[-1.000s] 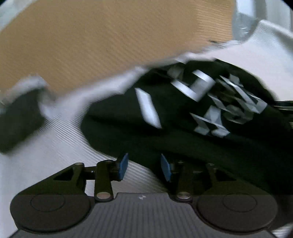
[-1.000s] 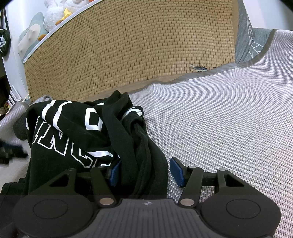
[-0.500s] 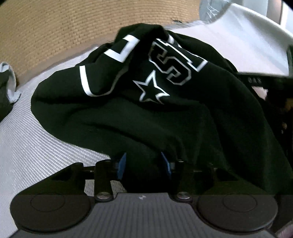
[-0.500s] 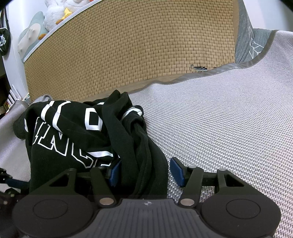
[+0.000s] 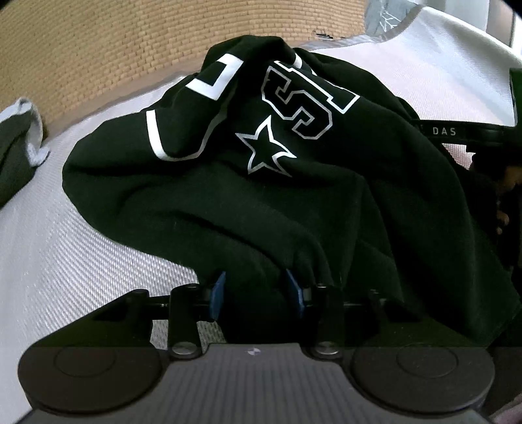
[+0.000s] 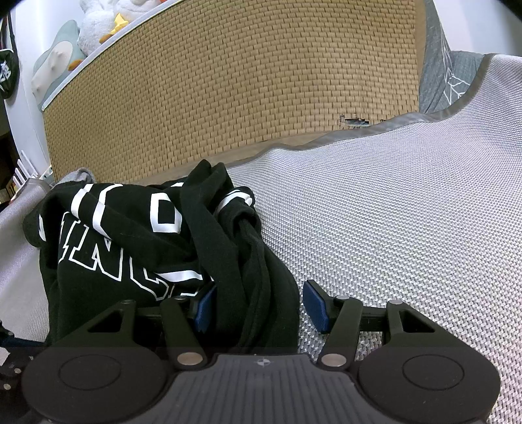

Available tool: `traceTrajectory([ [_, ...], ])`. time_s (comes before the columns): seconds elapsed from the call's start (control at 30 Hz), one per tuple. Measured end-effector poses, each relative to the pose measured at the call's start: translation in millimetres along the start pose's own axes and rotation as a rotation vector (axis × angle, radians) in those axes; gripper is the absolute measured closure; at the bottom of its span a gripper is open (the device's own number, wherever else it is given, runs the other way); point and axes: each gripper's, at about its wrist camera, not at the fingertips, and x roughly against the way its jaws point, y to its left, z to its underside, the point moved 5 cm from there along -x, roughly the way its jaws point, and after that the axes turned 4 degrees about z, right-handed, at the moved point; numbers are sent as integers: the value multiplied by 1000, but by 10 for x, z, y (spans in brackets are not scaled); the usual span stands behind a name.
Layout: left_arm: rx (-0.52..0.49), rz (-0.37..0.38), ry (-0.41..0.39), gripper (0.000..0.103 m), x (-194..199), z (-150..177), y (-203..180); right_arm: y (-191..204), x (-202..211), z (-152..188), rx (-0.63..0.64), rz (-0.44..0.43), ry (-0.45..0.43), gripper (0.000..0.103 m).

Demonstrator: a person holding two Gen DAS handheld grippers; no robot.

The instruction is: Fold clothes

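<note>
Woven tan headboard behind a pale woven mat; left wrist view. Black sweatshirt lies crumpled on the mat, white block letters and an outlined star facing up. Left gripper sits at the garment's near edge, a fold of black fabric between its blue pads, which are clamped on that fold. Another dark garment with a pale edge shows at far left. Right edge: a dark gripper part and a bit of a hand (blurred, hard to read).

Right wrist view: same headboard, plush toys on top of it, grey-edged mat spreading right. Sweatshirt bunched at left. Right gripper straddles a hanging bundle of fabric; the left pad touches the cloth, the right pad stands clear of it, so the jaws are apart.
</note>
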Motion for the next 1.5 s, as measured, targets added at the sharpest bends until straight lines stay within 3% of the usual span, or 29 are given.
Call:
traceTrajectory([
  [1.0, -26, 47, 38, 61, 213, 261, -150, -32, -64, 50, 16, 2, -10, 42],
  [1.13, -64, 31, -13, 58, 272, 240, -114, -27, -67, 56, 16, 2, -11, 42],
  [1.33, 14, -22, -99, 59, 444, 19, 324, -38, -72, 55, 18, 2, -13, 42],
  [1.5, 86, -98, -148, 53, 462, -296, 791, -36, -76, 59, 19, 3, -13, 42],
])
